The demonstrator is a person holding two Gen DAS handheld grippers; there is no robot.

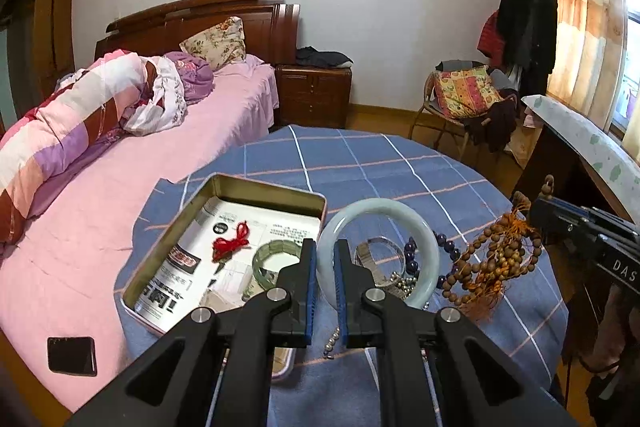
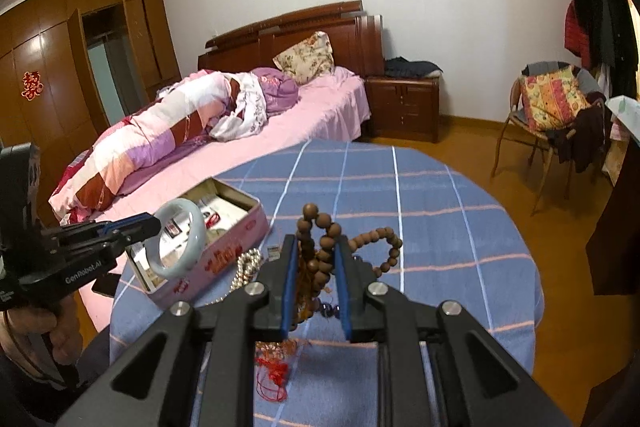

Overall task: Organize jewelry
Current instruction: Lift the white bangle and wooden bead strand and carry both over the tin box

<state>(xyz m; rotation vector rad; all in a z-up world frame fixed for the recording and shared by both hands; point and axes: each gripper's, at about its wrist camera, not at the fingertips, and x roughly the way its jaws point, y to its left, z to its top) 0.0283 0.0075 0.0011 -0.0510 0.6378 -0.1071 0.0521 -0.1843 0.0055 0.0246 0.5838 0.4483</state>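
My left gripper (image 1: 325, 259) is shut on the rim of a pale jade bangle (image 1: 424, 227) and holds it in the air beside the open tin box (image 1: 280, 189); the bangle also shows in the right wrist view (image 2: 198, 227). The tin holds a green bead bracelet (image 1: 272, 251) and a red knotted cord (image 1: 234, 241). My right gripper (image 2: 316, 247) is shut on a string of brown wooden prayer beads (image 2: 320, 227), lifted above the table; the beads hang in the left wrist view (image 1: 500, 255). Dark purple beads (image 1: 412, 255) and a metal chain (image 1: 400, 283) lie on the cloth.
The round table has a blue checked cloth (image 1: 360, 163). A bed with pink sheet (image 1: 120, 187) lies to the left, with a black phone (image 1: 72, 355) on it. A chair with clothes (image 1: 468, 99) stands far right. A red tassel (image 2: 276, 375) lies near the table's front.
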